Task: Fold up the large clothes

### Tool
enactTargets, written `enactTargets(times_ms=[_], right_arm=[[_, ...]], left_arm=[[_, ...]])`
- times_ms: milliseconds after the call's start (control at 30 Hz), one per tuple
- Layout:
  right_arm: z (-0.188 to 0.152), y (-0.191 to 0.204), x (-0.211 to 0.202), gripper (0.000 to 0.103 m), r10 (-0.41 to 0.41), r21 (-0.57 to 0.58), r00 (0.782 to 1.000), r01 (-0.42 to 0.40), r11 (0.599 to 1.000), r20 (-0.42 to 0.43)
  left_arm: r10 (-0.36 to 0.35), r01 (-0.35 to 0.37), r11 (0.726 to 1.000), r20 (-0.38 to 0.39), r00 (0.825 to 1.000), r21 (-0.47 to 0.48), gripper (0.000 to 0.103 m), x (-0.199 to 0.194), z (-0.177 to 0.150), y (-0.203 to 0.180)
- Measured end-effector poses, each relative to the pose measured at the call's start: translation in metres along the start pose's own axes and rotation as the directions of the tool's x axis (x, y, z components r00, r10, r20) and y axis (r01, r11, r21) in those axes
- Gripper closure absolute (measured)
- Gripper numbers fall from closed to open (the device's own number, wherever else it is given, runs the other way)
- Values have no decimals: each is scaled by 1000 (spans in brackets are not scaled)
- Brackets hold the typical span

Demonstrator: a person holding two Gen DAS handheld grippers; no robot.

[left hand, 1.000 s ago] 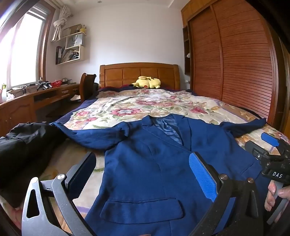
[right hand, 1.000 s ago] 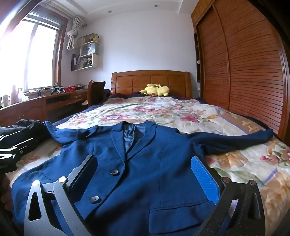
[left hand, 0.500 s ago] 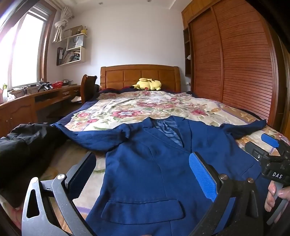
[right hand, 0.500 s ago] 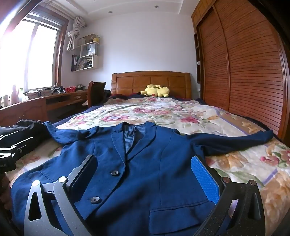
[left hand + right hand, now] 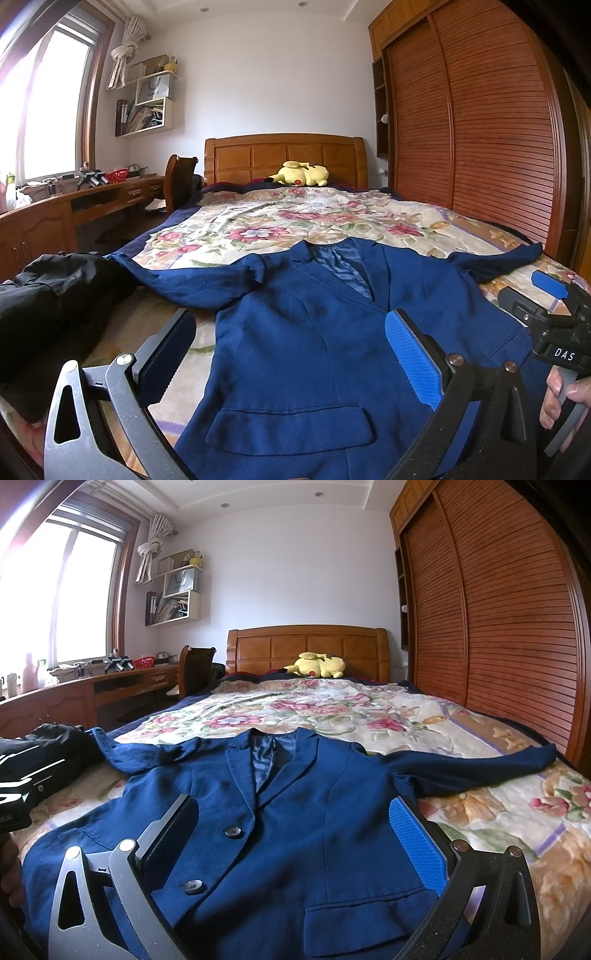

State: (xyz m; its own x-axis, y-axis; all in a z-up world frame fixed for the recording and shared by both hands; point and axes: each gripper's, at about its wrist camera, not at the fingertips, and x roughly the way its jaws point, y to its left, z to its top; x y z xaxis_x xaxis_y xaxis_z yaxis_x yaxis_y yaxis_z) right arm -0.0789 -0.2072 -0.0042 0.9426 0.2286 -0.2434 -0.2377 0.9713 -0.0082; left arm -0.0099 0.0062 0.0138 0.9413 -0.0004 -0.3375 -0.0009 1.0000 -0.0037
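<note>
Lying face up across the near end of the bed point(image 5: 480, 716), a navy jacket point(image 5: 295, 819) has both sleeves stretched straight out to the sides and its collar pointing toward the headboard point(image 5: 308, 646). Its lapels fall open on a shiny, darker lining; two dark round buttons point(image 5: 233, 830) close the front, and a flap pocket sits low on each side. The cloth looks matte and slightly slubbed, like linen, with soft creases at the shoulders.

Under it is a quilted floral spread of cream, pink and green, puckered in places. A yellow plush point(image 5: 317, 664) rests at the glossy panelled wood headboard, and a slatted wooden wardrobe point(image 5: 498, 620) runs along the right wall. A crumpled black garment point(image 5: 48, 306) lies just beside the jacket's left sleeve.

Both grippers hover low over the hem, apart from the cloth as far as I can tell. The left gripper point(image 5: 291, 350) is over the left half, above the pocket, jaws spread wide with nothing between them: one dark toothed pad, one blue ribbed pad point(image 5: 413, 354). The right gripper point(image 5: 295, 827) is spread just as wide over the button line and holds nothing. From the left wrist view it shows at the jacket's right edge, a hand point(image 5: 561, 391) on its handle.
</note>
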Motion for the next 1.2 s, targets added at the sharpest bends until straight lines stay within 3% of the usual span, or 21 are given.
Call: enactTargets(times_ms=[1200], right_arm=[[0,0,0,0,-1,1,1000,1,1000,2]], left_arm=[[6,-6,1000,12,1000,8,0,-3,6,-4]])
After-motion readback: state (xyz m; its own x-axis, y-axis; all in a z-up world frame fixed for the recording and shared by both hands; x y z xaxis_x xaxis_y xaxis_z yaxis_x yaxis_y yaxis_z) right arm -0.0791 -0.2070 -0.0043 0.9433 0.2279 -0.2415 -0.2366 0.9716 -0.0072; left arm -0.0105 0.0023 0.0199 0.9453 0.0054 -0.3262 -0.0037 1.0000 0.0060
